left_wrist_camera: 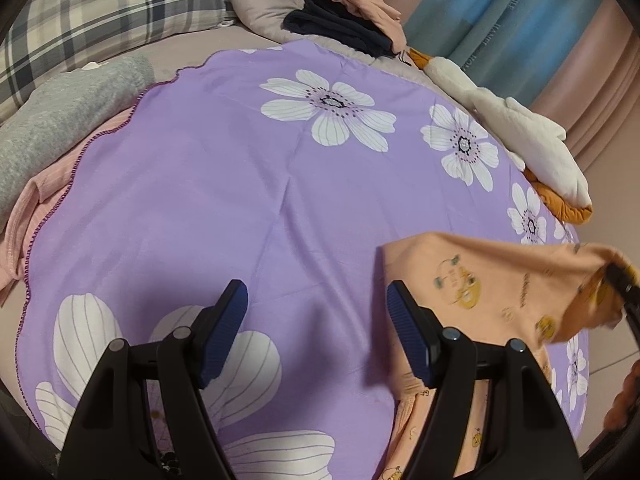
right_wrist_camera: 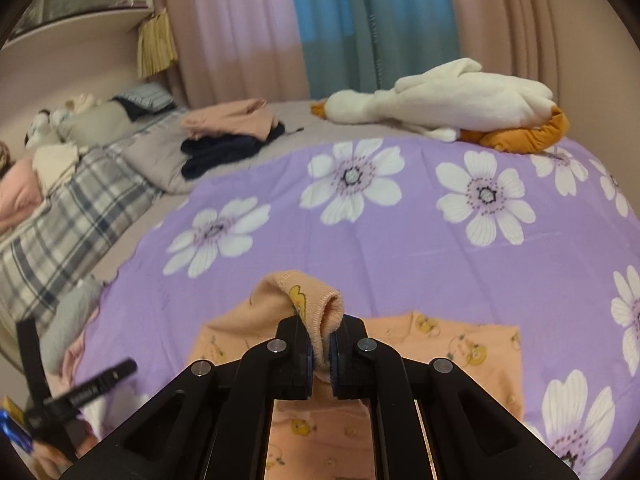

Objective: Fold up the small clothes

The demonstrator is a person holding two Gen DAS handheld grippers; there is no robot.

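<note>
A small peach garment (left_wrist_camera: pixel 492 292) with yellow cartoon prints lies on the purple flowered cloth (left_wrist_camera: pixel 224 184) at the lower right. My left gripper (left_wrist_camera: pixel 316 308) is open and empty, hovering over the cloth just left of the garment. My right gripper (right_wrist_camera: pixel 320 354) is shut on a hem of the peach garment (right_wrist_camera: pixel 320 312) and lifts that edge off the cloth (right_wrist_camera: pixel 400 240); the rest of the garment lies flat below. The right gripper shows at the right edge of the left wrist view (left_wrist_camera: pixel 622 280).
A grey garment (left_wrist_camera: pixel 60 120) over a pink one (left_wrist_camera: pixel 36 208) lies at the left. A folded peach and navy pile (right_wrist_camera: pixel 232 136) sits at the back. A white plush goose (right_wrist_camera: pixel 440 96) lies far right. Plaid pillow (left_wrist_camera: pixel 100 8) and curtains (right_wrist_camera: pixel 360 20) behind.
</note>
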